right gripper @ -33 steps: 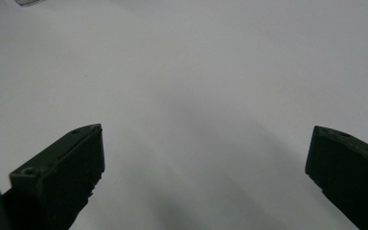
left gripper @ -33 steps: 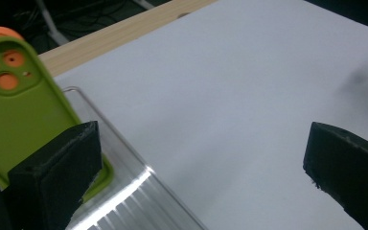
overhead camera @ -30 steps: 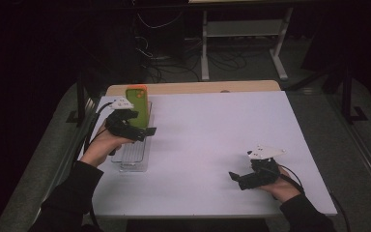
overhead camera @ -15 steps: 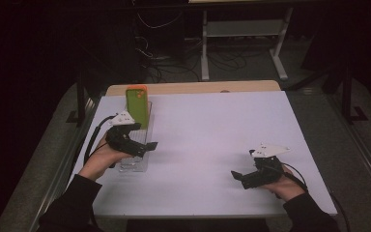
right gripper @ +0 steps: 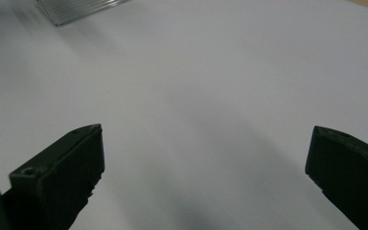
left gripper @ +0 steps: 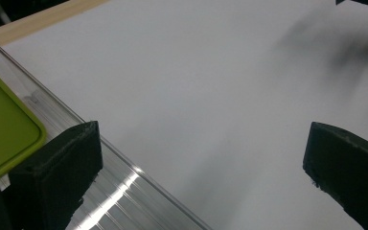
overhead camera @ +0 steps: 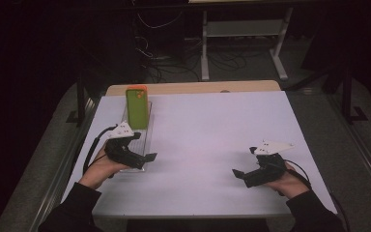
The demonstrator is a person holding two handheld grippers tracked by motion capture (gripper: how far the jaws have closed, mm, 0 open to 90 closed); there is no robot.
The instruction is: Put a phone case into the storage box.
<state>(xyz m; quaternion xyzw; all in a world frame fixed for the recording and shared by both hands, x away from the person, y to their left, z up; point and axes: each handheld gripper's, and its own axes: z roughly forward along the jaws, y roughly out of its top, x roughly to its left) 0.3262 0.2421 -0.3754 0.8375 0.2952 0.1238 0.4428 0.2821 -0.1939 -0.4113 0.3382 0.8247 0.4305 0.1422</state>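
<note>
Pulling back toward the person, the left gripper now hovers, jaws released, over the clear tray's near end. The green phone lies at its far end; a careless sweep could knock the tray.

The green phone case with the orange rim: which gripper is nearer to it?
Left. The left gripper hovers just in front of the green phone case, over the clear tray; the right gripper is far across the table.

right gripper jaws spread wide, nothing between them, just bare white table surface ahead. corner of a clear ribbed tray sits far ahead, off to the left jaw's side.
</note>
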